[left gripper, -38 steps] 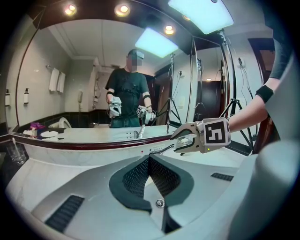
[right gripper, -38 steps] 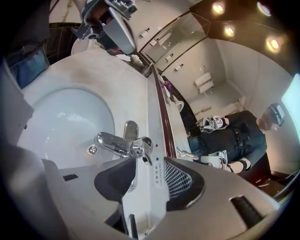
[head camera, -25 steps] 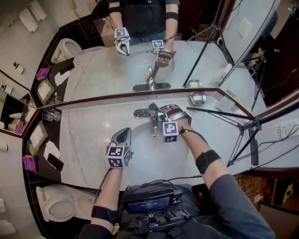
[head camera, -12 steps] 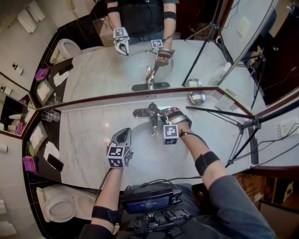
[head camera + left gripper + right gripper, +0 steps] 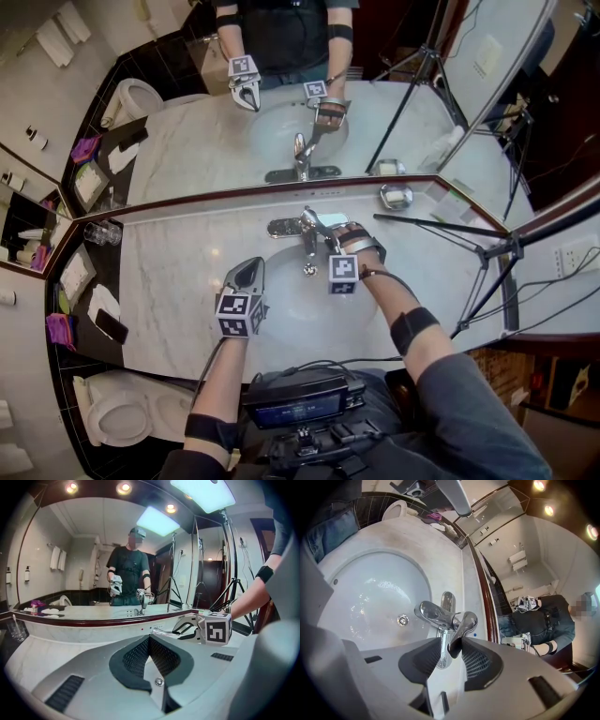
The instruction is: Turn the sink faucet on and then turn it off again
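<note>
faucet: one, with one lever; one sink; one metal dish.

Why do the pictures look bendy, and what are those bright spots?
Left gripper view: the wide lens bows the counter, and the ceiling light glares white. Right gripper view: dark rounded corners, bright glints on the faucet. Head view: sharp, evenly lit.

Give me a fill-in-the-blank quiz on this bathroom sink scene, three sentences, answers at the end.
1. Between the right gripper's jaws stands the faucet's ____.
2. The left gripper's jaws are ____.
3. The person's reflection shows in the ____ behind the sink.

Missing words: lever; shut; mirror.

Note: the right gripper's jaws have just been closing, with the lever between them.
</note>
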Tool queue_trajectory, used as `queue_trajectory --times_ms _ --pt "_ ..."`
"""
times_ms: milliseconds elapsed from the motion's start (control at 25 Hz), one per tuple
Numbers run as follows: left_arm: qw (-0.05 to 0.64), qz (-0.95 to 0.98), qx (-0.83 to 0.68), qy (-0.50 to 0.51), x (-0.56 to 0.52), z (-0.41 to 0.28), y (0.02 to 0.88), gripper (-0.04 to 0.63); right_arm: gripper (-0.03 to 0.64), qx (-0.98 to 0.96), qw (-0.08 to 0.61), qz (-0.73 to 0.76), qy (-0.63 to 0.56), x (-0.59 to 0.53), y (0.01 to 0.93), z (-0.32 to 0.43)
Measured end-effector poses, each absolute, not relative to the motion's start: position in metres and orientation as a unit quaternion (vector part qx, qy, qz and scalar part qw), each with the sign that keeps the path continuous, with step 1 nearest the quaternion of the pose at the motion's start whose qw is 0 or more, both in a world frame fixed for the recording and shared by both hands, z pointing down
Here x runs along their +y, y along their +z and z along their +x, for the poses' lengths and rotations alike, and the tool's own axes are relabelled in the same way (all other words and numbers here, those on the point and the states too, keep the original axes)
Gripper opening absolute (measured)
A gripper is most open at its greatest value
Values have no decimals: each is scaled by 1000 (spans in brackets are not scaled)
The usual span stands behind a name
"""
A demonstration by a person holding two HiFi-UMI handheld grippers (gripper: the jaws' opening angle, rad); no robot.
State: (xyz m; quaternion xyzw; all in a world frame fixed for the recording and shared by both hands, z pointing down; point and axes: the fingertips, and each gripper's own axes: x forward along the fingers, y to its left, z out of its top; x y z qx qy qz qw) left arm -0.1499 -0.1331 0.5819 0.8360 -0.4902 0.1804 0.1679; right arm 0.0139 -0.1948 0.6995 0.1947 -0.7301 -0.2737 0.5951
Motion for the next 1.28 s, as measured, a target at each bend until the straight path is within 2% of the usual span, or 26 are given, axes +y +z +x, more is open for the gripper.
queue_trajectory --times_ms 480,880,1280 --pt "166 835 -491 182 -130 -151 582 0 146 -740 589 217 -241 -193 695 12" --pt "163 840 -485 180 -126 -144 580 0 147 -780 518 311 -163 -182 657 19" --pt "158 845 -479 179 -124 -138 575 0 57 -807 420 409 -67 -169 617 44"
